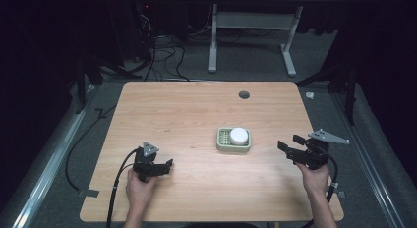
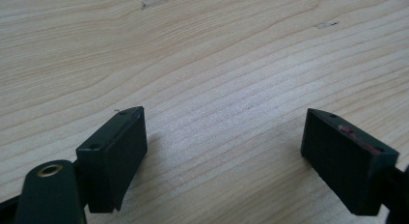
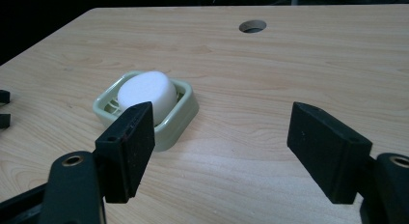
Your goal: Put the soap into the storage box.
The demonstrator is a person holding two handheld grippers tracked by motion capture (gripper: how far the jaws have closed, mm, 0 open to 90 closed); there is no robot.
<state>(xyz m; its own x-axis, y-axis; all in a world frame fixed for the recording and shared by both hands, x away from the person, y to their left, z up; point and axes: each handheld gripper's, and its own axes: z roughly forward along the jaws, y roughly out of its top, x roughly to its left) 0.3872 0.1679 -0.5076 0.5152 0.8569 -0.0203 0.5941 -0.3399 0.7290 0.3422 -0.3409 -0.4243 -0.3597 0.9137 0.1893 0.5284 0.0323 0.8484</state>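
High view shows the white soap bar (image 1: 239,135) lying in the pale green dish (image 1: 222,142) right of the table's (image 1: 196,115) middle, untouched. Nearest it, the right gripper (image 1: 290,145) faces it with jaws spread wide and empty, so any grasp seems not yet begun. Well apart, the left gripper (image 1: 167,165) rests low, likewise open and empty.

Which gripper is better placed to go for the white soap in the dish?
Probably the right gripper. Its open fingers already face the white soap in the green dish. The left gripper, also open, looks at bare table.
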